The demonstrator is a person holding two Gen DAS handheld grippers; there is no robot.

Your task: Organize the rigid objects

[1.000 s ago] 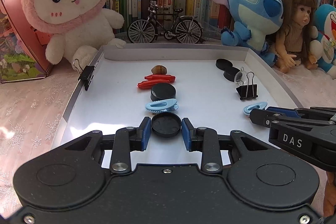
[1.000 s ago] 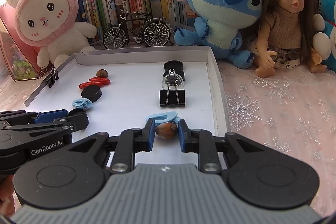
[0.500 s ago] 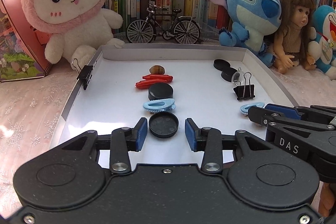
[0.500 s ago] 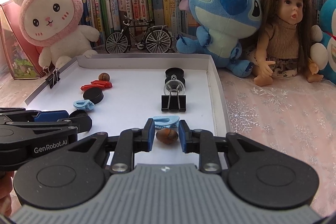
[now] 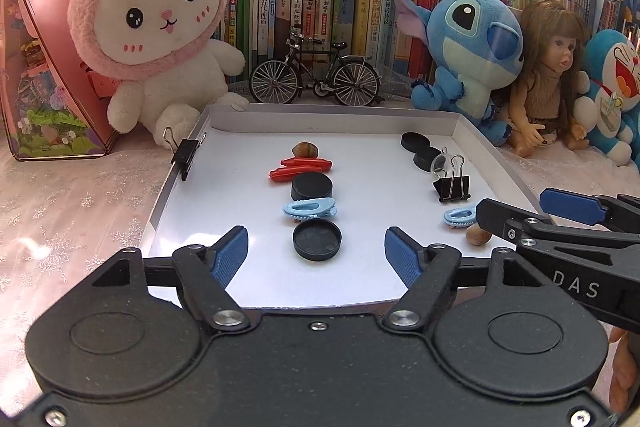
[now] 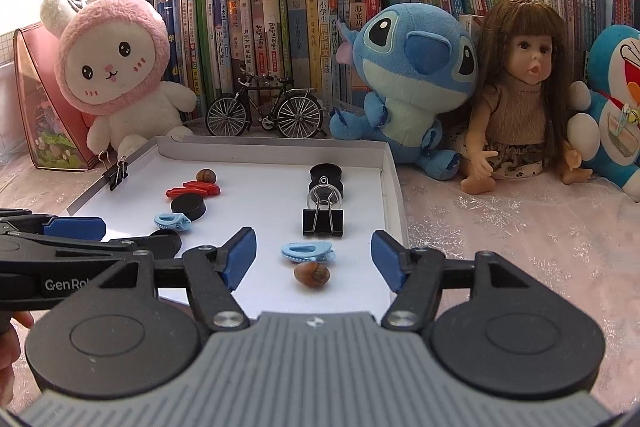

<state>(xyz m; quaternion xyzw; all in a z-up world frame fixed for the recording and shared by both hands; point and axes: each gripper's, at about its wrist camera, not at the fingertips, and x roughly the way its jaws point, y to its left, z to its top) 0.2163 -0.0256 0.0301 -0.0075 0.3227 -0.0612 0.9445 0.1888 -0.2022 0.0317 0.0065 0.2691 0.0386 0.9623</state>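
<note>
A white tray holds two rows of small items. In the left row lie a nut, red clips, a black puck, a blue clip and a black cap. My left gripper is opening, and the cap rests on the tray between its jaws, untouched. The right row has black caps, a binder clip, a blue clip and a brown nut. My right gripper is opening too, with the nut lying free between its jaws.
Another binder clip grips the tray's left rim. Behind the tray stand a pink rabbit plush, a model bicycle, a blue plush, a doll and shelves of books. A pink box sits at the left.
Both grippers went from shut to wide open and drew back a little. The black cap and the brown nut were let go and now lie on the tray.
</note>
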